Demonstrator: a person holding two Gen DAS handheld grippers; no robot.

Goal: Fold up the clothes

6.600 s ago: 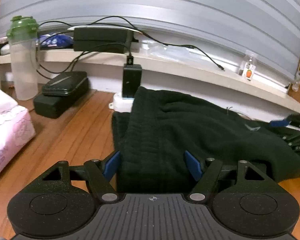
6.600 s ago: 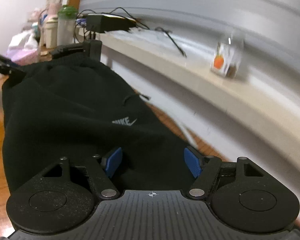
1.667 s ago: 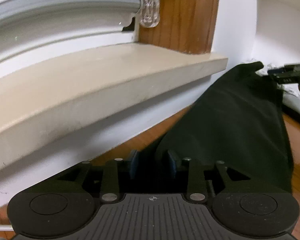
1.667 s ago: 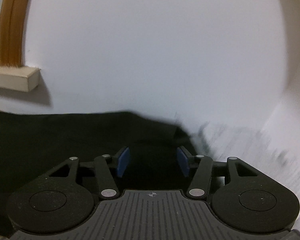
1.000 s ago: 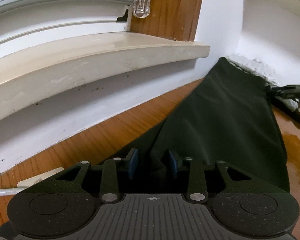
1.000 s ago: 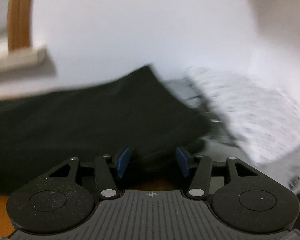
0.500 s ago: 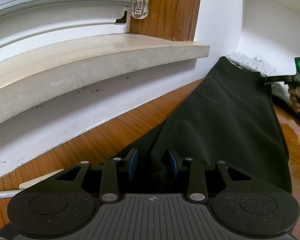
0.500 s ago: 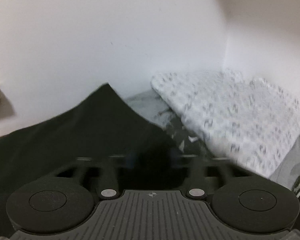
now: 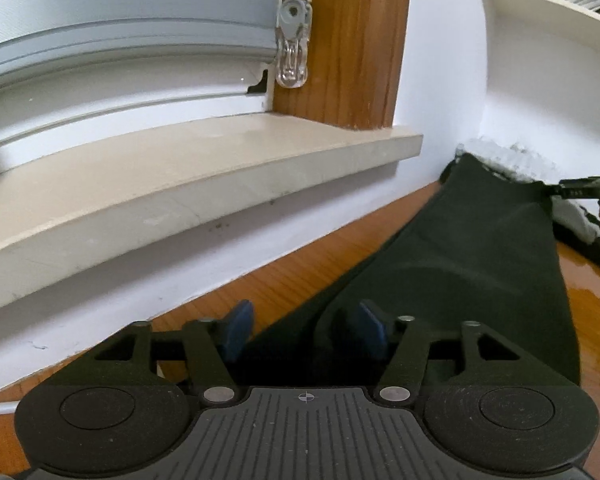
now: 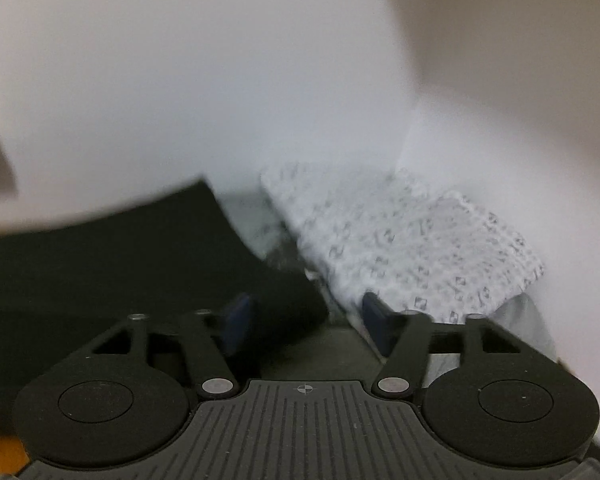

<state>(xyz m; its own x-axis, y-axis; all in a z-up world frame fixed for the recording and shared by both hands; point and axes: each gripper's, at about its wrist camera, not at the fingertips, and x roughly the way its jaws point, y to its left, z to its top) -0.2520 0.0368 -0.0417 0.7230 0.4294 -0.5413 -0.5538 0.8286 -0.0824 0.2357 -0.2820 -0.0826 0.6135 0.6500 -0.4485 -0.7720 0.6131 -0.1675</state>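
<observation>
While my left wrist view is showing the black garment [image 9: 468,264] stretching flat across the wooden desk [image 9: 284,280] under the windowsill [image 9: 180,184], my right view is blurring toward a patterned white cloth [image 10: 412,240]. Both my left gripper [image 9: 306,330] and right gripper [image 10: 306,320] are opening, tilting downward, fabric lying loosely between the jaws.

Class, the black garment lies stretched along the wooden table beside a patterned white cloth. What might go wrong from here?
1. With both sets of jaws opening, the black garment may slacken and wrinkle.
2. Its far end touches the patterned white cloth; the right gripper could snag that next.
3. The garment's edge still sits between the left gripper jaws and may drag.
</observation>
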